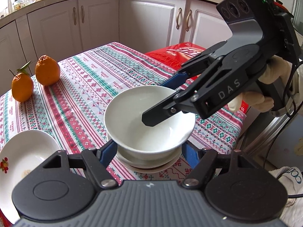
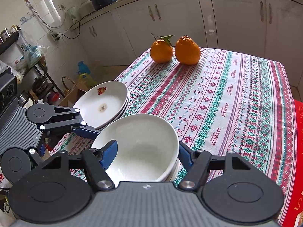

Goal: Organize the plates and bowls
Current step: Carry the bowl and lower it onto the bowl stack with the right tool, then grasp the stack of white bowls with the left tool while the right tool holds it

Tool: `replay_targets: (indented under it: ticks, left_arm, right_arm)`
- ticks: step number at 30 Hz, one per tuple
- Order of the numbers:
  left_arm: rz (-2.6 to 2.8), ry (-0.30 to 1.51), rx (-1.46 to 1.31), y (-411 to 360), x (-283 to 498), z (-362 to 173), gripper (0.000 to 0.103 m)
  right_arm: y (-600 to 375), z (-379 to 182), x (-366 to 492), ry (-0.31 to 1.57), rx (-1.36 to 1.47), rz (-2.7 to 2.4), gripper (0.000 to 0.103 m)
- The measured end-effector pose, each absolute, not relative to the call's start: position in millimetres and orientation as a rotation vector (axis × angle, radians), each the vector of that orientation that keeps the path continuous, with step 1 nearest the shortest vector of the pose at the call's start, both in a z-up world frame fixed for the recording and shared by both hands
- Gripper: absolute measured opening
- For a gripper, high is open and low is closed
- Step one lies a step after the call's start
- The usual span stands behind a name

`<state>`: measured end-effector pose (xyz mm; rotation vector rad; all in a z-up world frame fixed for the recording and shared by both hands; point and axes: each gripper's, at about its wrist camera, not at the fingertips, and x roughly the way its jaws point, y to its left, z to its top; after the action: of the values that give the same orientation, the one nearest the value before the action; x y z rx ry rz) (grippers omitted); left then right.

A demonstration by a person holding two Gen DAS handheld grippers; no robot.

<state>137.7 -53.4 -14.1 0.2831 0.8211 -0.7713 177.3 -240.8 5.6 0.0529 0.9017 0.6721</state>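
Observation:
A white bowl (image 1: 132, 113) sits on top of a short stack of white bowls (image 1: 147, 162) near the front of the table. My left gripper (image 1: 149, 151) straddles the lower bowls, with its blue pads against both sides of the stack. From the right, my right gripper (image 1: 161, 102) comes in with one finger over the bowl's inside and the other past its far rim. In the right wrist view the top bowl (image 2: 144, 147) fills the gap of my right gripper (image 2: 147, 151), which is shut on it. A finger (image 2: 87, 132) of the left gripper meets the bowl's left side.
A stack of white plates (image 2: 103, 104) with a fruit print stands at the table's left edge, also seen as plates (image 1: 20, 155). Two oranges (image 2: 187, 50) stand at the far side of the patterned tablecloth (image 2: 227, 94). A red box (image 1: 181, 54) lies beyond the table's right edge.

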Motion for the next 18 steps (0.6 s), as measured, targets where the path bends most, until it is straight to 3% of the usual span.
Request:
replay_targets:
  ticks: [11, 16, 18]
  left_arm:
    - [-0.768, 0.831, 0.288, -53.0, 137.6, -16.2, 0.075]
    - [-0.756, 0.838, 0.295, -52.1, 139.1, -18.3, 0.076]
    - [-0.766, 0.836, 0.269, -48.5, 139.5, -17.5, 0.079]
  right_arm:
    - [-236.9, 0.6, 177.9, 0.904, 0.035, 0.674, 0.074]
    - [-235.2, -1.6, 175.6, 0.899, 0.026, 0.684, 0.082]
    - [-234.4, -1.7, 173.9, 0.896, 0.026, 0.693, 0.091]
